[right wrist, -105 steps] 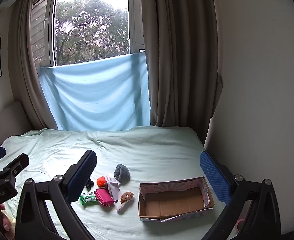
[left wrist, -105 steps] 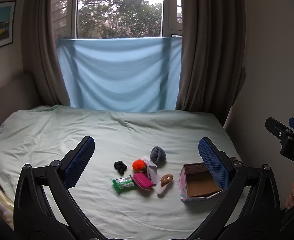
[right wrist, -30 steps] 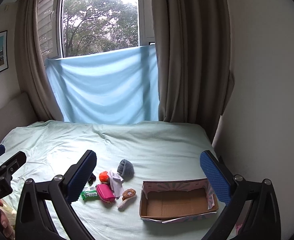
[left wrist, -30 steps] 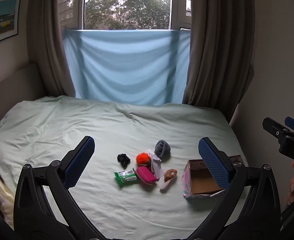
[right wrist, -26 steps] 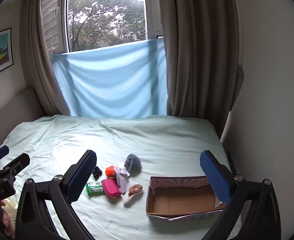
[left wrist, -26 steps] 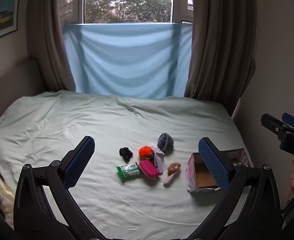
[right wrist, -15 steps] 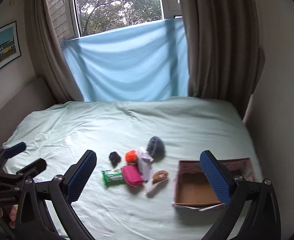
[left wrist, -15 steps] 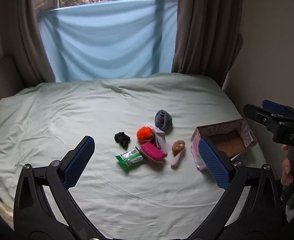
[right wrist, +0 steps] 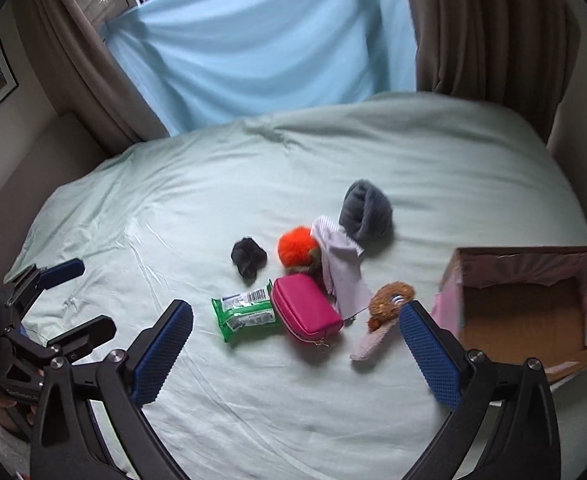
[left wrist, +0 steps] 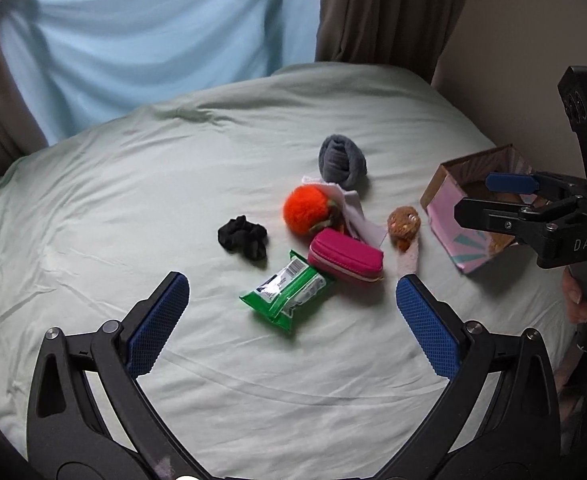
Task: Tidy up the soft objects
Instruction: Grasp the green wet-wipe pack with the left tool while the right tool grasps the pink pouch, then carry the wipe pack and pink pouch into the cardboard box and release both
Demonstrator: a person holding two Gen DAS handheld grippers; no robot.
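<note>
Both tongs have dropped closer over the bed [right wrist: 453, 160] since the earlier view, so the pile now sits just ahead of them. The left tongs [left wrist: 291, 306] and right tongs [right wrist: 295, 342] both gape wide, empty, probably readying a first pick. Green wipes pack [left wrist: 287, 294] lies nearest, touching the pink pouch [right wrist: 305, 312]; orange pom-pom [right wrist: 297, 246], grey sock roll [right wrist: 367, 212] and black scrunchie [right wrist: 247, 258] lie beyond. The open box [right wrist: 525, 308] waits right of the right tongs, nothing blocking it.
</note>
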